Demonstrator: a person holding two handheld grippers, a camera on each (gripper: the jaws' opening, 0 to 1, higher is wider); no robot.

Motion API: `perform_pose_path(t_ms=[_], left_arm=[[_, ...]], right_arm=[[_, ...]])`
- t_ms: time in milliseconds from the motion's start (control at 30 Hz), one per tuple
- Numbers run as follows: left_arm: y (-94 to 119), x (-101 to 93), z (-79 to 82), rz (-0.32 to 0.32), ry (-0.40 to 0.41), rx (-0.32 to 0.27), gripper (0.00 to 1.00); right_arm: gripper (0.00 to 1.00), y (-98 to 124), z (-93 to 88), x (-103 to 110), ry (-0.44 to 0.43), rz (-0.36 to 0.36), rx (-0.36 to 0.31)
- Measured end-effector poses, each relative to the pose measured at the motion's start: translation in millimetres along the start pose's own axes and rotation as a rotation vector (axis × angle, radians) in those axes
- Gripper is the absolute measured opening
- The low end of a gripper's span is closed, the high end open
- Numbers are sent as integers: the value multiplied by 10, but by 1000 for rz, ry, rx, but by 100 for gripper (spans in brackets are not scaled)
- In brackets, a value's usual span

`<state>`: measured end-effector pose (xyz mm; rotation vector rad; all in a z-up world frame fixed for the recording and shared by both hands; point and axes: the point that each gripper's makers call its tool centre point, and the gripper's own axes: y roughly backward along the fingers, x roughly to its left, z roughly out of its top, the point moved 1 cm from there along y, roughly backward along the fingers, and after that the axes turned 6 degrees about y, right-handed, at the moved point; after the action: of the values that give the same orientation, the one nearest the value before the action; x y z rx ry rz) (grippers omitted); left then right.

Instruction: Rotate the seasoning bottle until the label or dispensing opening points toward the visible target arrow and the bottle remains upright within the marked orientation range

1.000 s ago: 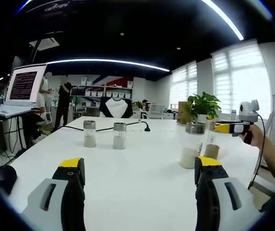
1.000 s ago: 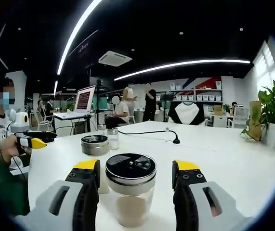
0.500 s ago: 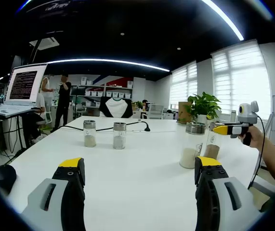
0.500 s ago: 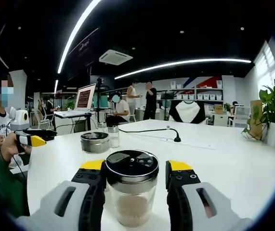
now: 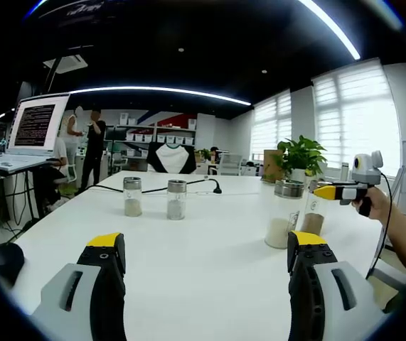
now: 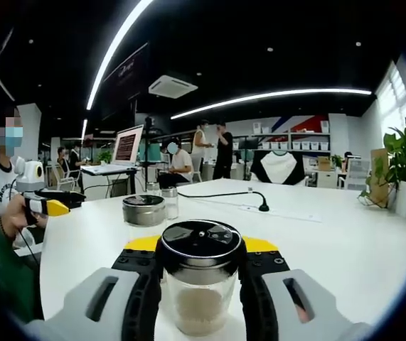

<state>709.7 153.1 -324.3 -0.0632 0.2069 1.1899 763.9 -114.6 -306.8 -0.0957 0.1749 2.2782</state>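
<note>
The right gripper [image 6: 200, 266] has its jaws closed against the glass sides of the seasoning bottle [image 6: 200, 284], which stands upright on the white bench [image 6: 345, 241]. The risk, as I judge it, is a twist that tips the bottle or lets the smooth glass slip in the jaws (no target arrow is visible, so overshoot is hard to rule out). Just behind sits a second jar [image 6: 143, 211], close enough to be knocked. The left gripper [image 5: 203, 259] hangs wide open, holding nothing, above bare bench, with two small shakers [image 5: 153, 198] farther off.

White table [image 5: 203, 249]: four upright seasoning bottles [image 5: 176, 199], black cable [image 5: 153, 189].
</note>
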Motion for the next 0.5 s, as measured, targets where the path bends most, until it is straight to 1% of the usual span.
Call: perform_pose_path(t_ms=[500], left_arm=[[-6, 8, -5, 2, 3, 2, 100]], right_arm=[[40, -2, 2, -4, 2, -36, -13]])
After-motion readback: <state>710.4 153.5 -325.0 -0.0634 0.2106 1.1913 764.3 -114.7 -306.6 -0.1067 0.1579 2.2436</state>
